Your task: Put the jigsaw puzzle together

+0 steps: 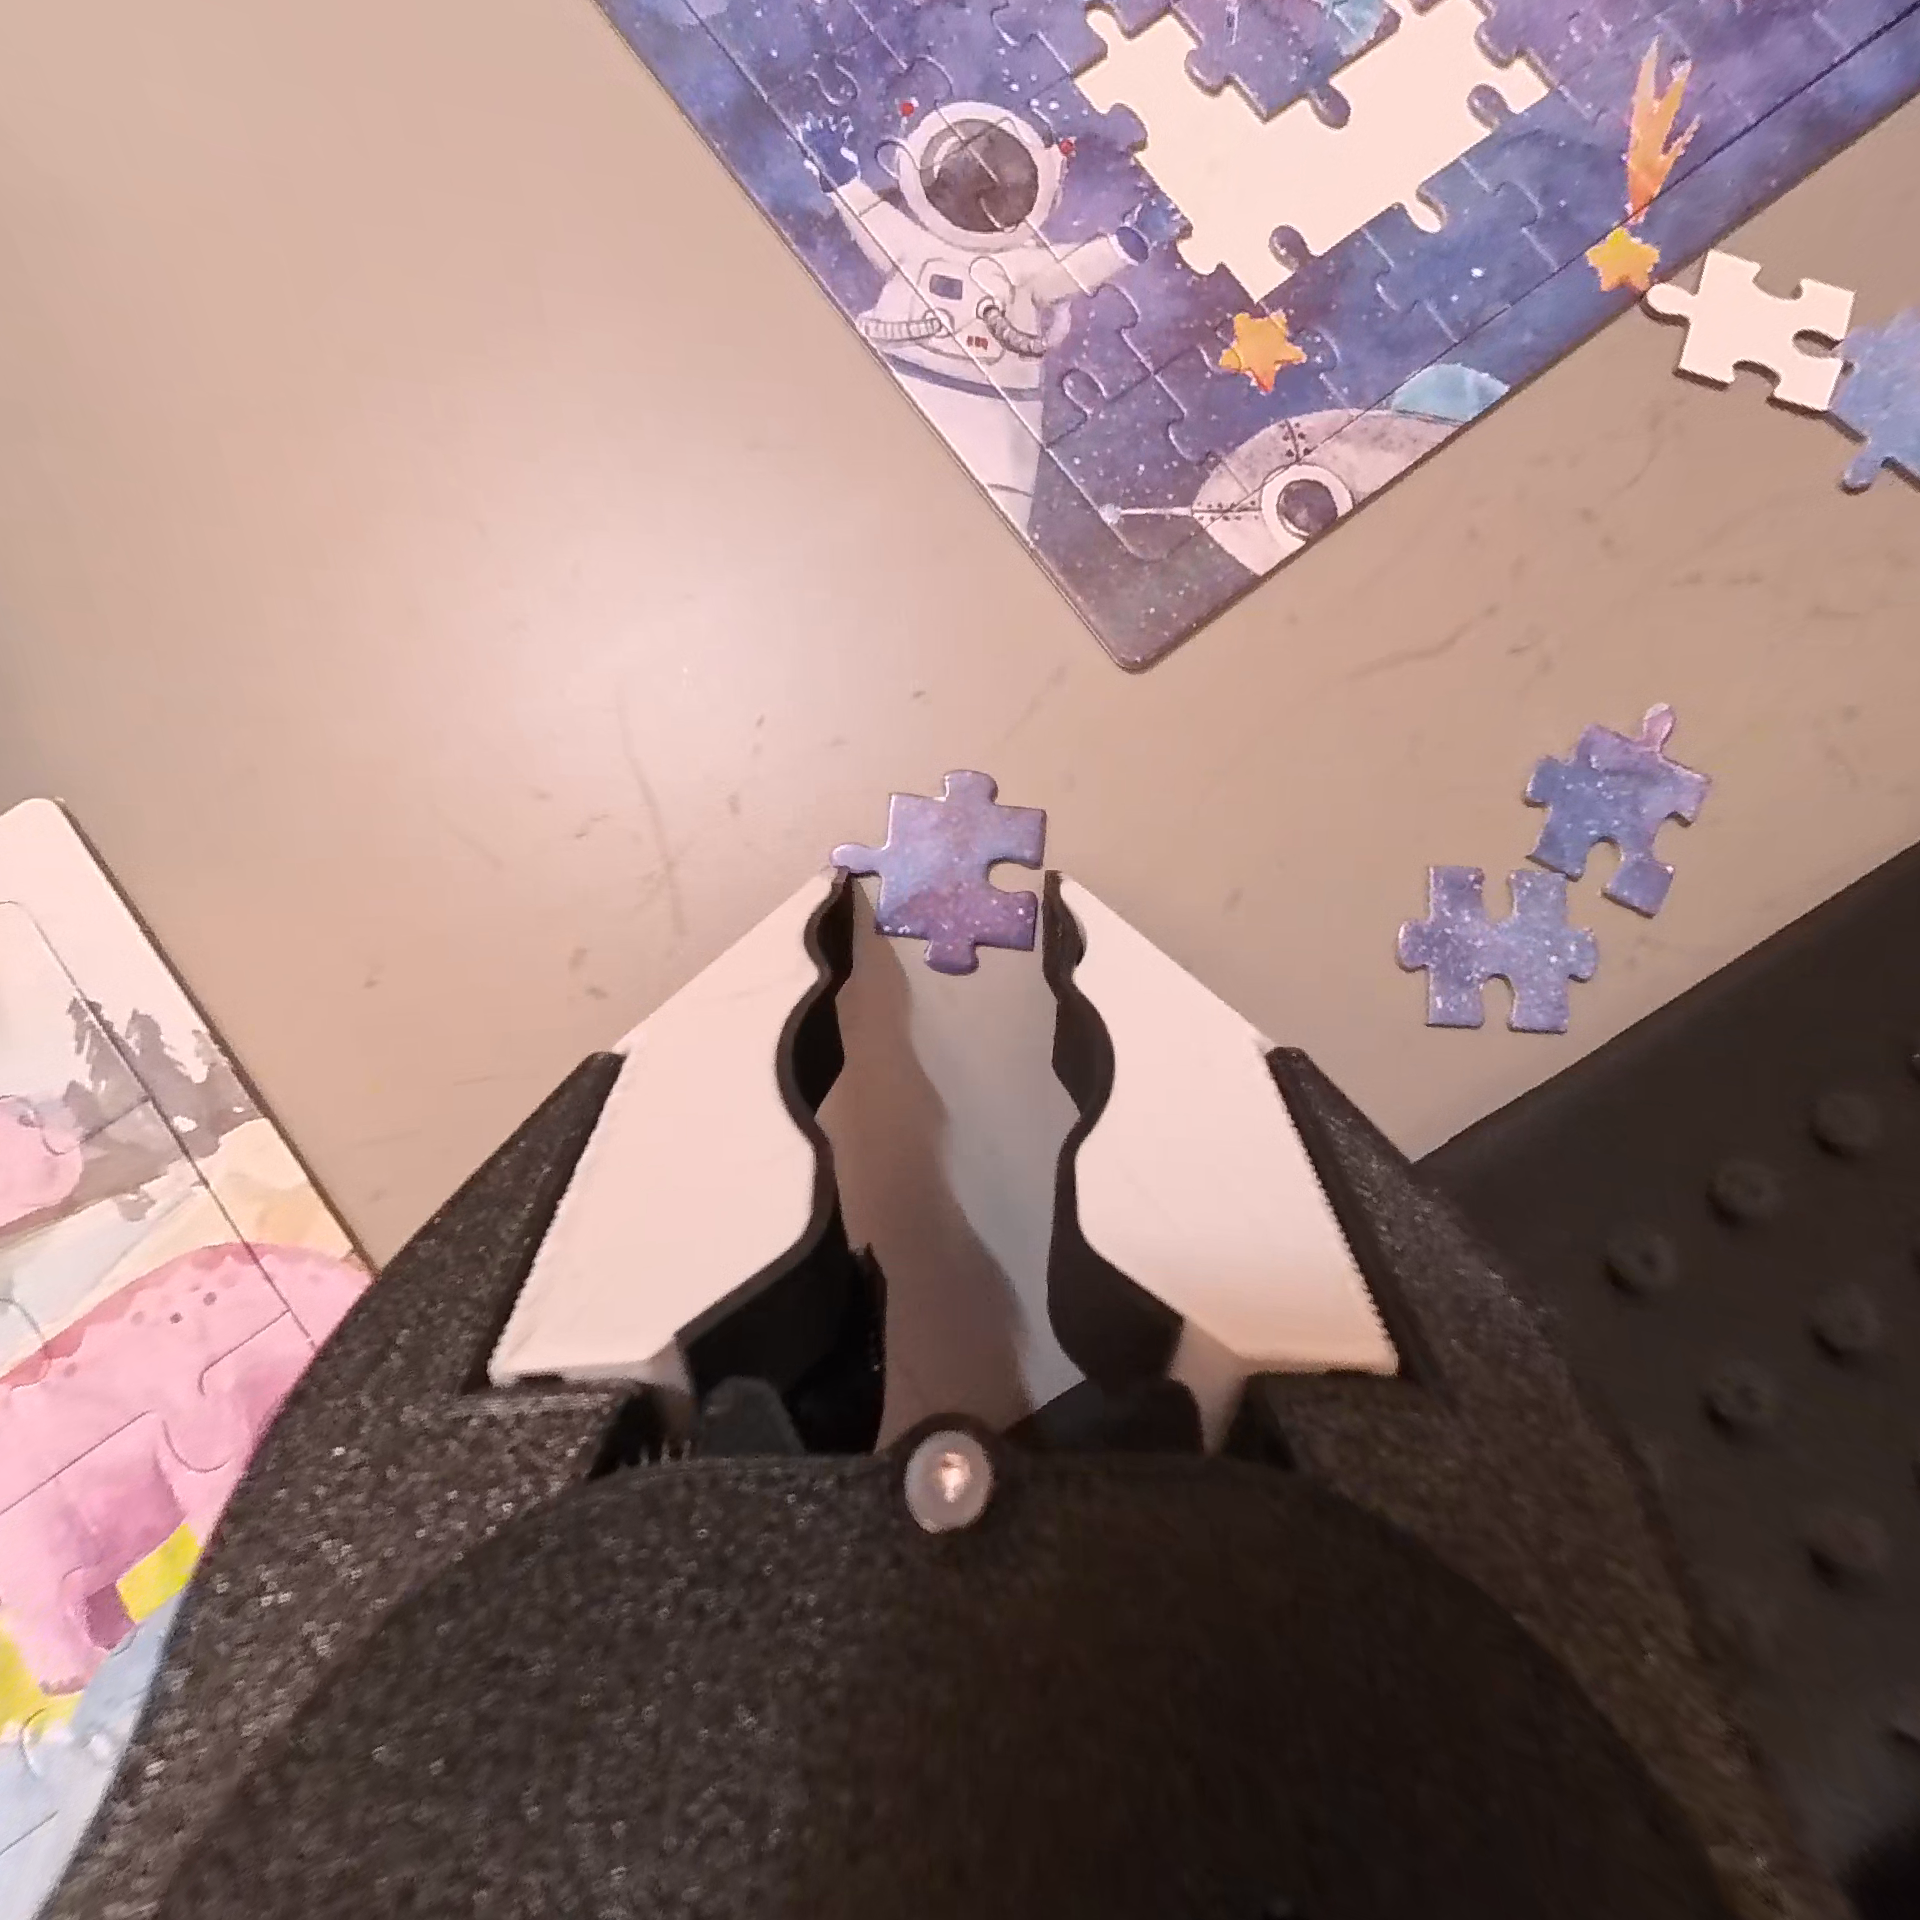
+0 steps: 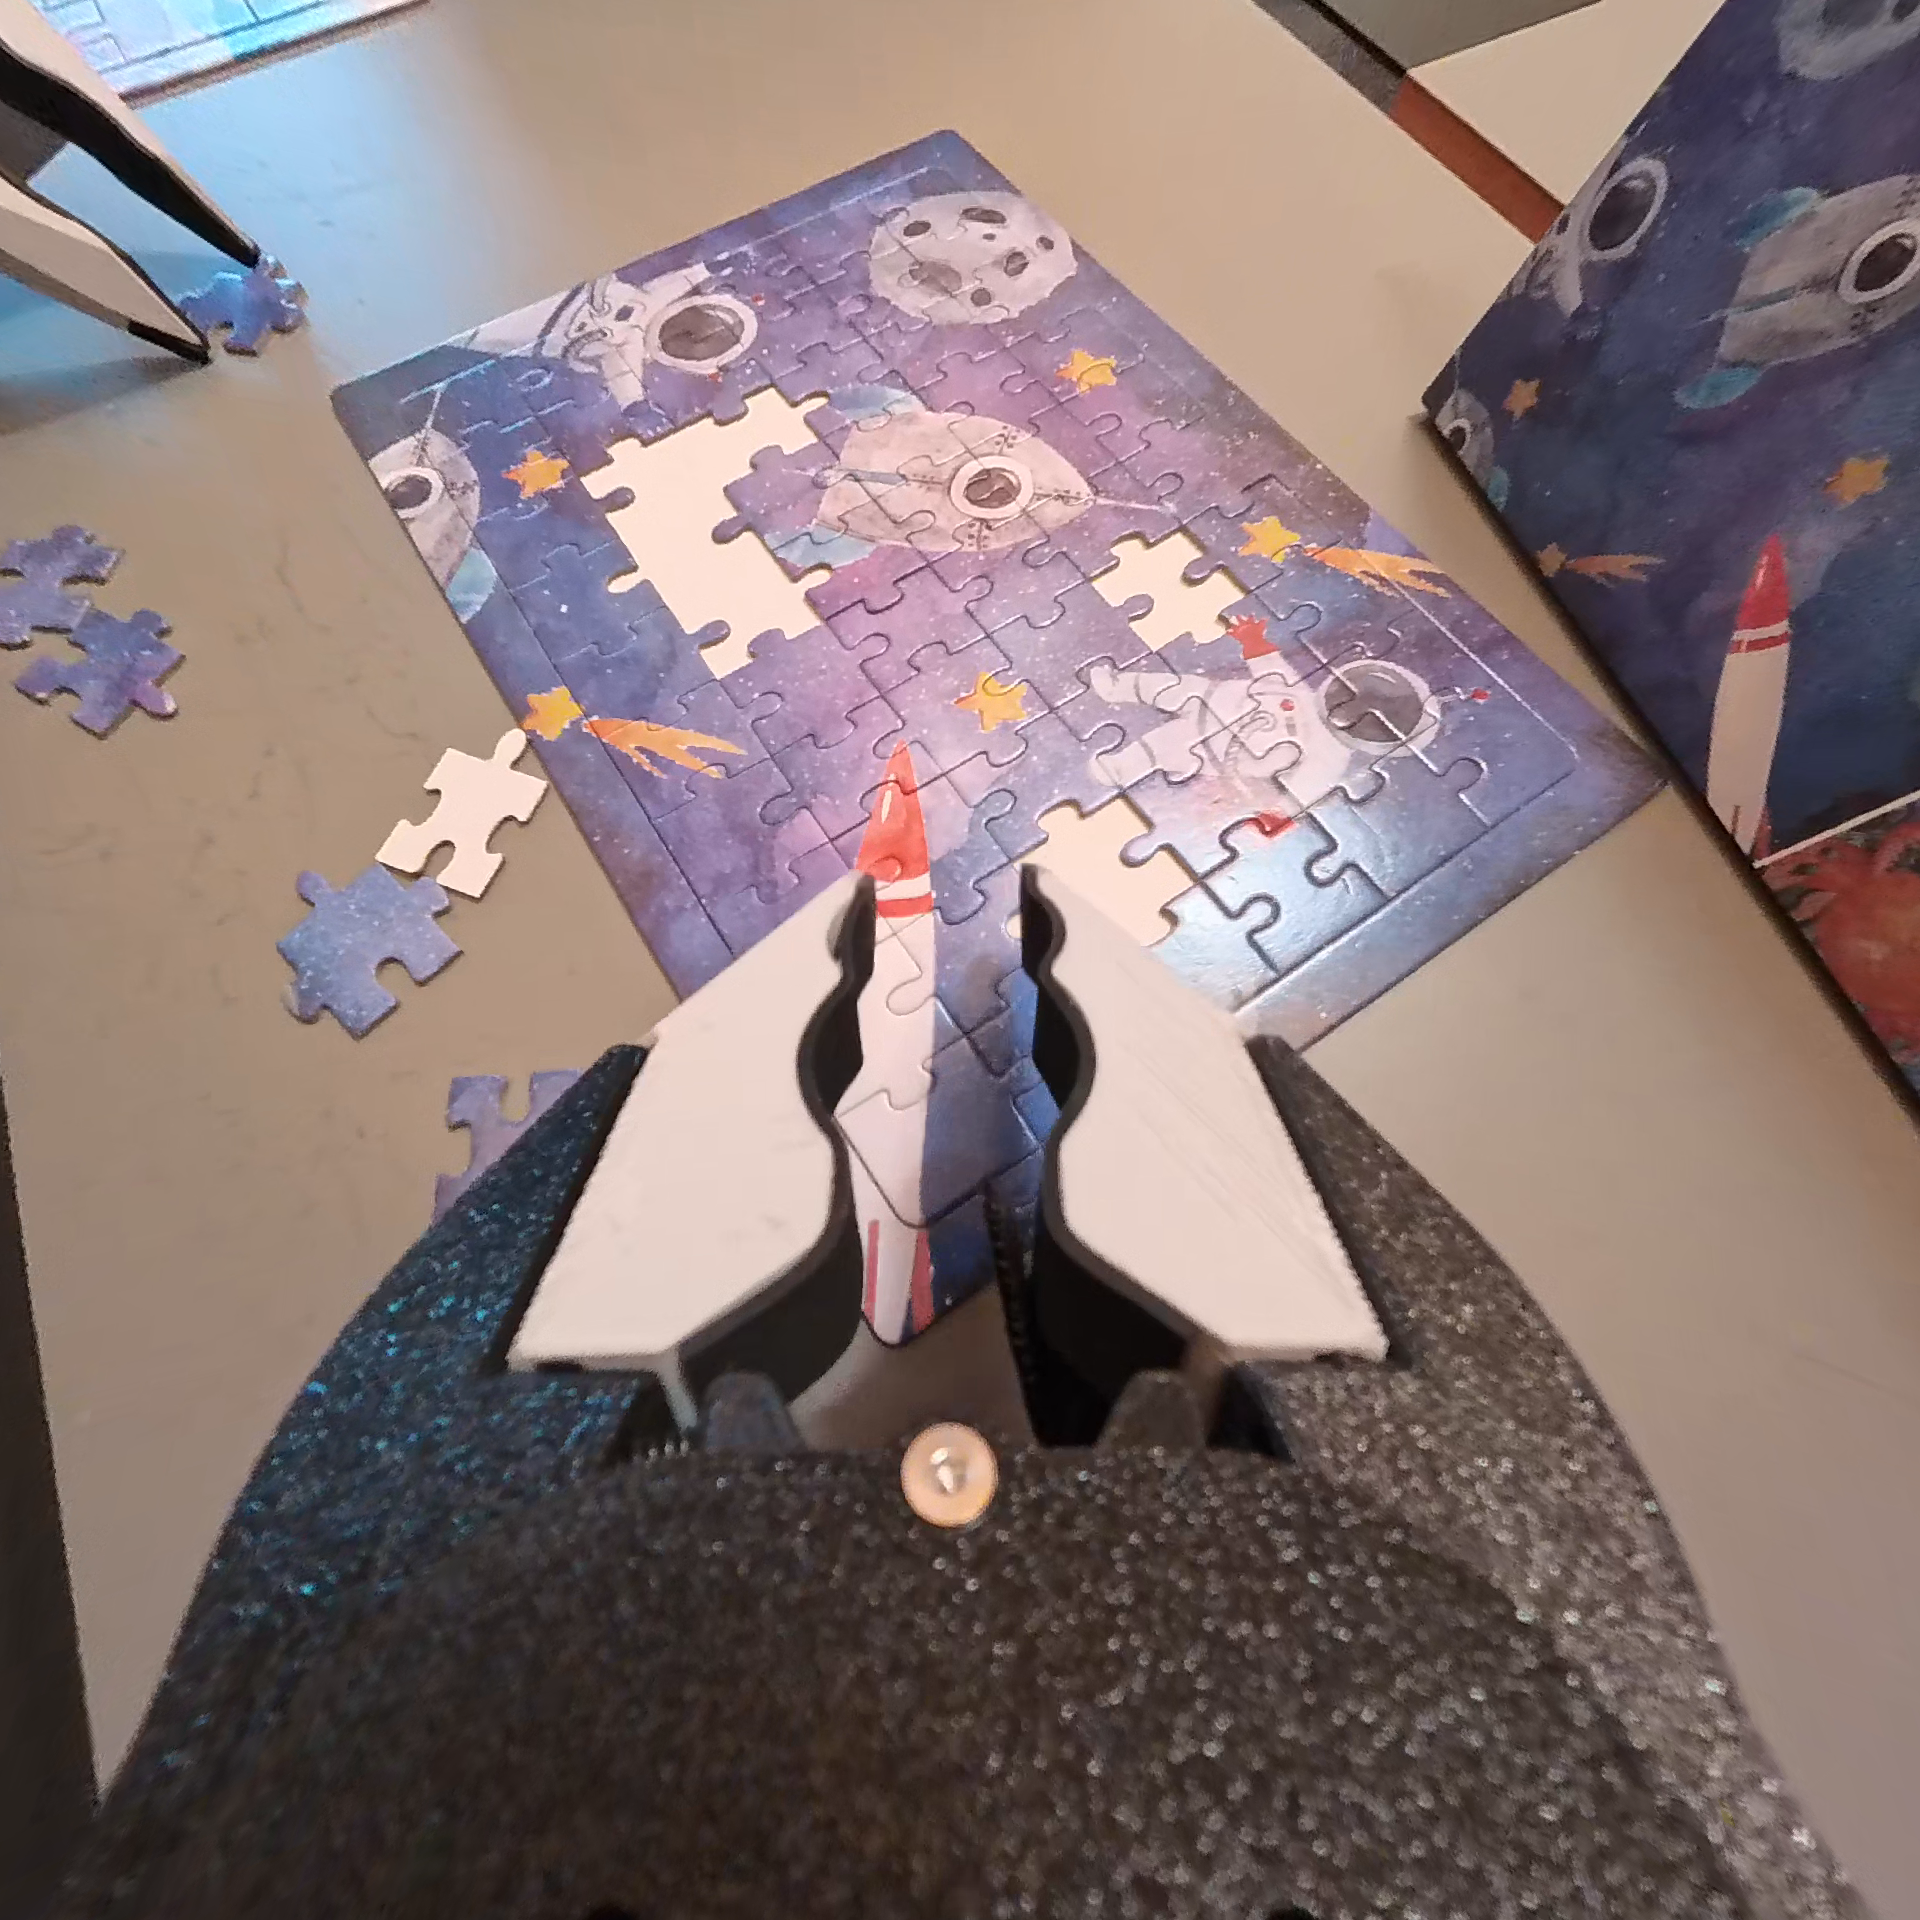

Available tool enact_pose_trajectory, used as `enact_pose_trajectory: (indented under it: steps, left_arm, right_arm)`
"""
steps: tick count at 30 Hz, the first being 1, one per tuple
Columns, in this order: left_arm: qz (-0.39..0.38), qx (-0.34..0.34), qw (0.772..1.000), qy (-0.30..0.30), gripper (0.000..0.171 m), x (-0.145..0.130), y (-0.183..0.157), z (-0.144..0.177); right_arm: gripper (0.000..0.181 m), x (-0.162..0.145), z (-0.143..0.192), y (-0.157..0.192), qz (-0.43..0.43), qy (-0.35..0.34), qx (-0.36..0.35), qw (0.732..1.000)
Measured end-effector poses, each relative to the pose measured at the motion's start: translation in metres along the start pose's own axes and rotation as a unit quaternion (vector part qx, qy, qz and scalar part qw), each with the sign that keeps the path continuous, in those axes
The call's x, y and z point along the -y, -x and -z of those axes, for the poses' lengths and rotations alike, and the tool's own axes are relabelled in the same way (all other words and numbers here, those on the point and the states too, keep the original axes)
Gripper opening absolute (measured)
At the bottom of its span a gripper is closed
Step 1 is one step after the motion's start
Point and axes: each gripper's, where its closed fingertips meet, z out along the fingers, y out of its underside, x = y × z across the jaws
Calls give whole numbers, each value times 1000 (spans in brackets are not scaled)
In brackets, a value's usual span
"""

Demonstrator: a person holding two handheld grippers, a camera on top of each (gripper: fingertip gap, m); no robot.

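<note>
The left gripper [image 1: 940, 883] stands over a loose purple piece [image 1: 956, 868] on the tabletop [image 1: 416, 520]. The piece lies between the fingertips, and the jaws are partly parted. The gap looks slightly wider than the piece, so contact cannot be confirmed from the left wrist view. In the right wrist view the same tips rest at the piece's edge.

Risks from this position:
- The piece lies flat. Closing the jaws may push it sideways or tip it rather than lift it.
- A grip on one tab only may let the piece rotate and arrive misaligned at the gap.
- Two other loose pieces [image 1: 1548, 894] lie near on the right; a wide sweep could disturb them.

The right gripper [image 2: 940, 883] hovers over the lower edge of the space puzzle [image 2: 935, 623], above the rocket. Its jaws are parted and hold nothing.

The space puzzle lies flat on the tabletop, mostly assembled. Three white gaps remain: one large gap [image 2: 707, 530], one small gap [image 2: 1169, 592] and one near the right fingertip [image 2: 1117, 868]. A face-down white piece [image 2: 462, 821] and a blue piece [image 2: 364, 945] lie just beside its left edge.
</note>
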Motion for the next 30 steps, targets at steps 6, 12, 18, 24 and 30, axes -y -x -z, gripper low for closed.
enact_pose_trajectory:
  steps: [6,12,18,24,30]
  left_arm:
    - [-36,8,999,5,30,0,-3,2]
    - [-78,-45,995,-30,29,19,-36,11]
    - [-134,-74,986,-58,29,44,-72,7]
    - [-179,-125,971,-102,29,98,-104,-15]
    - [-275,-194,929,-154,30,155,-162,-18]
  right_arm:
    - [27,2,-2,4,15,0,-1,1000]
    - [26,4,-3,6,25,-1,-5,1000]
    - [22,-3,12,-24,17,-5,-59,998]
    - [22,7,24,-24,-75,-54,12,996]
    - [23,29,31,86,-113,-59,320,939]
